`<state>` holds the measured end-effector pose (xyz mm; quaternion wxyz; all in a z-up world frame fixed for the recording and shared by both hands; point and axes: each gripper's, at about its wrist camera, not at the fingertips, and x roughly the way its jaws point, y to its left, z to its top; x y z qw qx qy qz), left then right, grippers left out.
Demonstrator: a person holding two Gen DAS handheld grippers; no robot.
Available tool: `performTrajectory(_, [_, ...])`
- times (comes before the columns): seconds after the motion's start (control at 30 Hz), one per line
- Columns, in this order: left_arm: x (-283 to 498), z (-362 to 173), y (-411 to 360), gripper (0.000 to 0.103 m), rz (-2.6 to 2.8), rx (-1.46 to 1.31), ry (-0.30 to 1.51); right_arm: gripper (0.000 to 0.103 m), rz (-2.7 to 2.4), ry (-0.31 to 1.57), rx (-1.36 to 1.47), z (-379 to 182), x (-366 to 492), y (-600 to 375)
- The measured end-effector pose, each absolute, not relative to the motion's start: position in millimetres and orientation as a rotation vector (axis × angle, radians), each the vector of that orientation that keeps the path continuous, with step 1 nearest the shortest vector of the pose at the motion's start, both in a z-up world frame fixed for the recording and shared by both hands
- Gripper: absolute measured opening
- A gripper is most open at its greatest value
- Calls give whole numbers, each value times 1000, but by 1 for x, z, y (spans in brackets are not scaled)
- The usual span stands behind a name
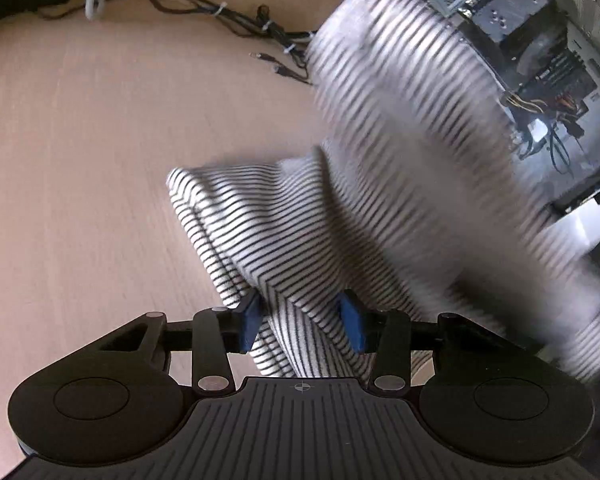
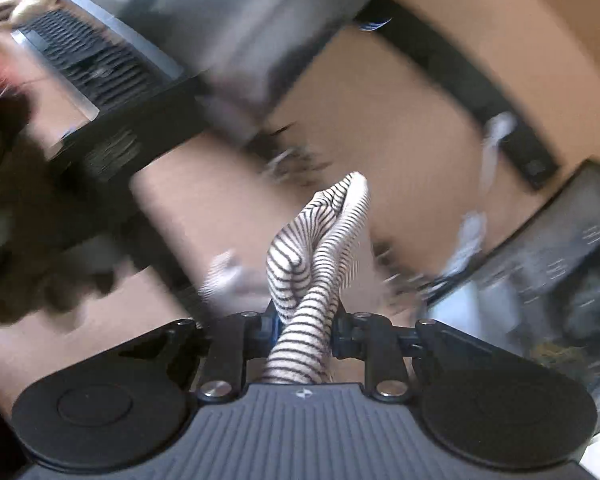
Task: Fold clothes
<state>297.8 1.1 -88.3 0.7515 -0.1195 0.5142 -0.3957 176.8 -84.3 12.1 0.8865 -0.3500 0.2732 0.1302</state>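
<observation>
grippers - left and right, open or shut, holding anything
left gripper: shut on the striped garment.
right gripper: shut on a bunched part of the striped garment.

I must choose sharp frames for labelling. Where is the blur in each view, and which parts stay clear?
Left wrist view: the raised part of the striped garment is smeared, while the fold near the left gripper and the wooden table are fairly sharp. Right wrist view: nearly all the background streaks; only the right gripper and the striped cloth in its jaws stay clear.
</observation>
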Motion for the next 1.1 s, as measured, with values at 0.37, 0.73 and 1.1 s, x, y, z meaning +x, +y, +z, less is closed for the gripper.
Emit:
performTrajectory(0.37, [322,-36,67,47,-721,-359,996,27,322,657,-815,-44,172,-57])
performTrajectory(0.73, [309,-37,55,56,-735,-288,1042,71,411,681,-724,-29,143,-67])
performTrajectory(1.1, [284,-60,30,25,-927,-319,1122,12,337,721,-289,44,143,-115])
